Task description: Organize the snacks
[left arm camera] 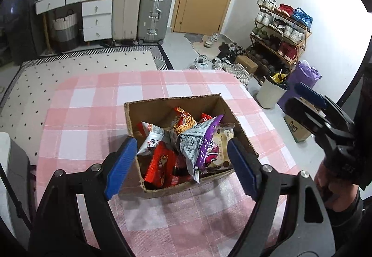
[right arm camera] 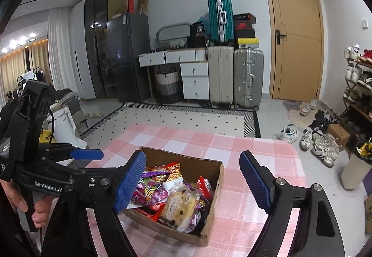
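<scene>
On the pink-and-white checked tablecloth [left arm camera: 76, 131] sits an open brown cardboard box [left arm camera: 162, 108], heaped with snack packets — a purple foil bag [left arm camera: 207, 140], a red wrapper [left arm camera: 160, 166], an orange noodle packet [left arm camera: 183, 120] and a pale pastry pack printed with brown dots [right arm camera: 180, 208]. The left gripper [left arm camera: 183, 164] hangs just near the box's near edge, its blue pads spread wide with nothing between them. The right gripper [right arm camera: 193, 185] stands equally wide apart and empty, hovering on the box's right side. No packet lies loose on the cloth, so the sorting looks close to finished — or paused between picks. Any next move would call for lowering one gripper onto a single packet, or onto the box wall, before closing.
</scene>
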{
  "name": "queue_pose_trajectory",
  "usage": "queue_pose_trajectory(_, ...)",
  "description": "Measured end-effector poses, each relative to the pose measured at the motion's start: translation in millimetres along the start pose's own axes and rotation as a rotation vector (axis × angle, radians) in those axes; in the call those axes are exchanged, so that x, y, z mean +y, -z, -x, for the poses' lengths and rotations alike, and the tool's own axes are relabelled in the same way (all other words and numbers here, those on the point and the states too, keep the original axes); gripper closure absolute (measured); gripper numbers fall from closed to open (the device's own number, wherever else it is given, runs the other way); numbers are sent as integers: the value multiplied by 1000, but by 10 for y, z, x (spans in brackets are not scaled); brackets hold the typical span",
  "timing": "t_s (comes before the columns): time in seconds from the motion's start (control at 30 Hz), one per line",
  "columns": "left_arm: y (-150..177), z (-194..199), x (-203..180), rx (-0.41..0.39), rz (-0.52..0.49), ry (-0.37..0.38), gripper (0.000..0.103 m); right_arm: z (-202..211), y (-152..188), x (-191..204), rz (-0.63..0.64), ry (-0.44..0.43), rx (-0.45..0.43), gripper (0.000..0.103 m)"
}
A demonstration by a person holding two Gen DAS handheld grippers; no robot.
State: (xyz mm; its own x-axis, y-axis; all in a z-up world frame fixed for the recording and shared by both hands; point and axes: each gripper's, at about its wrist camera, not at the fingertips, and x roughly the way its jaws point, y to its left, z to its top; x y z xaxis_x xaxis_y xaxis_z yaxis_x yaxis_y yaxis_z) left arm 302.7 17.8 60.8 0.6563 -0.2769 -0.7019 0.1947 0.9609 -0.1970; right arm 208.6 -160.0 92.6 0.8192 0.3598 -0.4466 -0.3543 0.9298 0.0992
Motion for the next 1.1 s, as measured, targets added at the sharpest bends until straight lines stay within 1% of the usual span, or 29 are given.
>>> queue_pose_trajectory(0.13,96,186,-27,-34,-5,-16,23,236,53,1,-16,5,-28,17)
queue_pose_trajectory(0.23,204,330,-18,-68,-1,-33,22,411,159,-12,-34,9,-57,16)
queue_pose_trajectory(0.4,367,519,6,-111,8,-64,18,602,307,-68,-65,23,-79,14)
queue_pose_trajectory(0.43,398,548,10,-119,9,-67,16,630,338,-65,-70,25,-79,12)
queue_pose_trajectory(0.5,475,599,19,-135,12,-79,12,698,444,-90,-86,32,-79,11)
queue_pose_trajectory(0.53,515,625,20,-147,12,-83,8,718,477,-96,-92,34,-79,11)
queue_pose_trajectory(0.57,562,659,21,-167,14,-89,1,745,529,-110,-100,35,-80,10)
queue_pose_trajectory(0.67,714,736,22,-230,13,-95,1,842,700,-141,-116,41,-100,10)
queue_pose_trajectory(0.77,874,741,1,-266,-22,-103,1,913,874,-151,-125,56,-127,9)
queue_pose_trajectory(0.83,984,743,1,-311,-38,-111,1,951,954,-146,-118,65,-152,9)
queue_pose_trajectory(0.87,1061,762,-7,-352,-48,-137,1,946,968,-138,-113,69,-160,9)
queue_pose_trajectory(0.9,1139,782,-37,-390,-79,-155,1,972,1030,-121,-101,83,-174,8)
queue_pose_trajectory(0.97,1251,792,-93,-415,-128,-187,0,1004,1134,-84,-82,90,-192,7)
queue_pose_trajectory(1.1,1442,849,-93,-455,-133,-165,0,1035,1317,3,-33,121,-213,5)
